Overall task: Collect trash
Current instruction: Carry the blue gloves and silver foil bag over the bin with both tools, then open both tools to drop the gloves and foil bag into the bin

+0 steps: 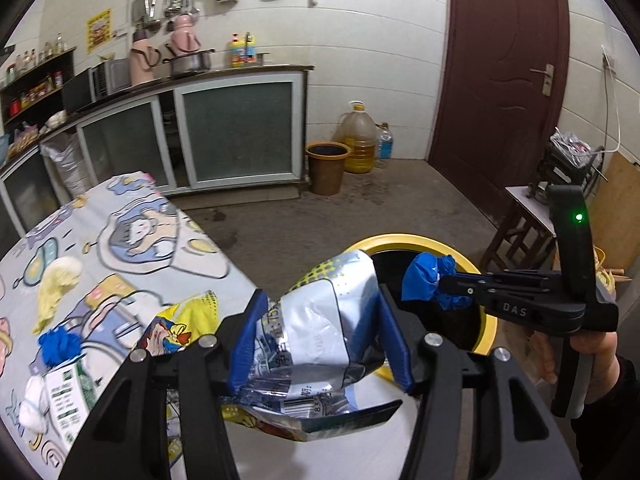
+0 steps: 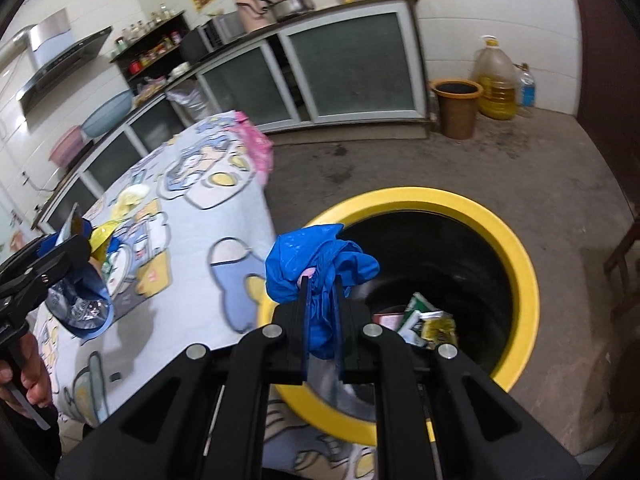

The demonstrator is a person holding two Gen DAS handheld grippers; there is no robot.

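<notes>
My left gripper (image 1: 320, 334) is shut on a crumpled silver snack bag (image 1: 320, 328) at the table's edge, just short of the yellow-rimmed trash bin (image 1: 486, 332). My right gripper (image 2: 321, 280) is shut on a scrunched blue glove (image 2: 316, 264) and holds it over the near rim of the bin (image 2: 516, 248). The right gripper (image 1: 444, 280) and its blue glove (image 1: 426, 280) also show above the bin in the left wrist view. Inside the bin lie a few wrappers (image 2: 424, 324). The left gripper (image 2: 52, 264) with the silver bag (image 2: 80, 308) appears at the left of the right wrist view.
On the cartoon-print tablecloth (image 1: 168, 248) lie a yellow crumpled tissue (image 1: 56, 286), another blue glove (image 1: 60, 346), a white wad (image 1: 32, 404), a green-and-white packet (image 1: 66, 400) and a yellow wrapper (image 1: 180, 324). A brown bucket (image 1: 326, 168) and an oil jug (image 1: 358, 140) stand by the far wall; a stool (image 1: 528, 216) is at the right.
</notes>
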